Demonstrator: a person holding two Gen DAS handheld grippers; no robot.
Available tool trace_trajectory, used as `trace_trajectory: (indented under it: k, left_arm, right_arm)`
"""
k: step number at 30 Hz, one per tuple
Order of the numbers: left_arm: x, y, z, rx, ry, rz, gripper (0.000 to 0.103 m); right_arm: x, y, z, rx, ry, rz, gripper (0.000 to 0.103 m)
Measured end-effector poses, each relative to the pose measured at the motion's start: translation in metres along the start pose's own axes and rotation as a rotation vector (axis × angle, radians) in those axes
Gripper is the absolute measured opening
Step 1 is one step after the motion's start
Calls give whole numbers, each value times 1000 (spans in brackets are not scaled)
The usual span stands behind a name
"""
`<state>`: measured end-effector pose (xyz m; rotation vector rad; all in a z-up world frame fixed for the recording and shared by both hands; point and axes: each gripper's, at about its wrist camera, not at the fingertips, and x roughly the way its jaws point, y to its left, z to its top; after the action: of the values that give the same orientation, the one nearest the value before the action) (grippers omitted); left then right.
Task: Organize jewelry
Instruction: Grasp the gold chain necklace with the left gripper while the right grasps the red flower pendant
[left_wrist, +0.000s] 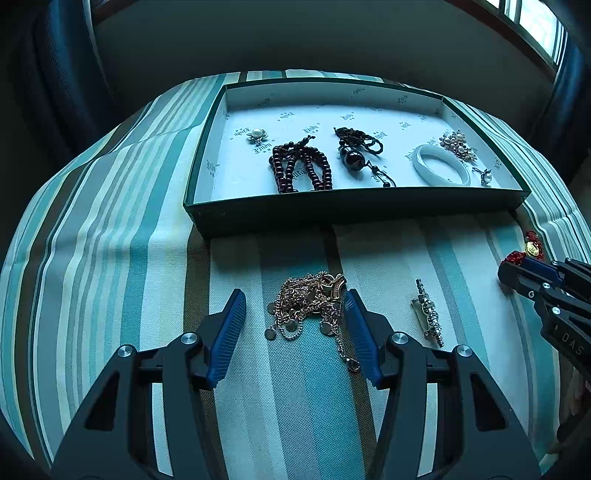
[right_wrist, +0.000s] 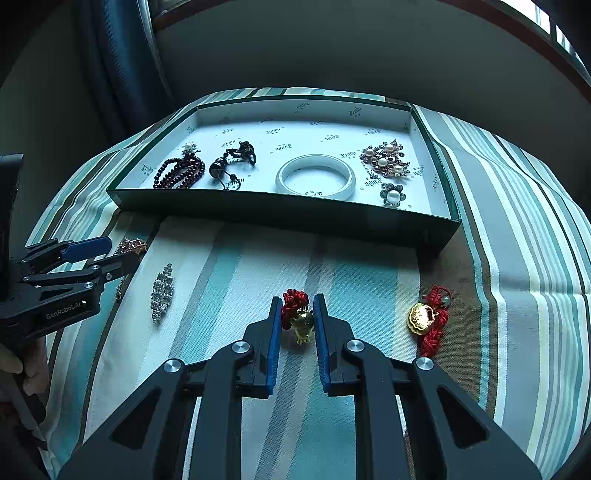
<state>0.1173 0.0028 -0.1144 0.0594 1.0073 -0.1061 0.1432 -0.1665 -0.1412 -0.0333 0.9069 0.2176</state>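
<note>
Left wrist view: the left tongs (left_wrist: 295, 306) stand wide around a tangled gold chain (left_wrist: 310, 306) on the striped table (left_wrist: 110, 258), just before the box (left_wrist: 351, 210). It looks light, limp and snag-prone; pinching the thick knot would likely lift it whole. The right tongs (right_wrist: 298, 314) stand narrow around a small gold charm (right_wrist: 303, 325) on red cord, seemingly not yet clamped.
</note>
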Motion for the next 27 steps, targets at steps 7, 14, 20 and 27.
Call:
trace_trajectory:
  k: [7,14,20,27]
  left_arm:
    - [0,1,1,5,-13,-12,43]
    - [-2,-8,1,39,-32,-22,21]
    - [-5,-6,0,22,-35,-30,18]
    - [-12,-3,0,4,-44,-34,11]
  right_arm:
    - [1,0,-1,6,3,4,17]
    - [2,-1,-1,8,5,6,17]
    - [2,-1,0,9,4,7,17]
    - [-1,-1,0,13,-2,8,17]
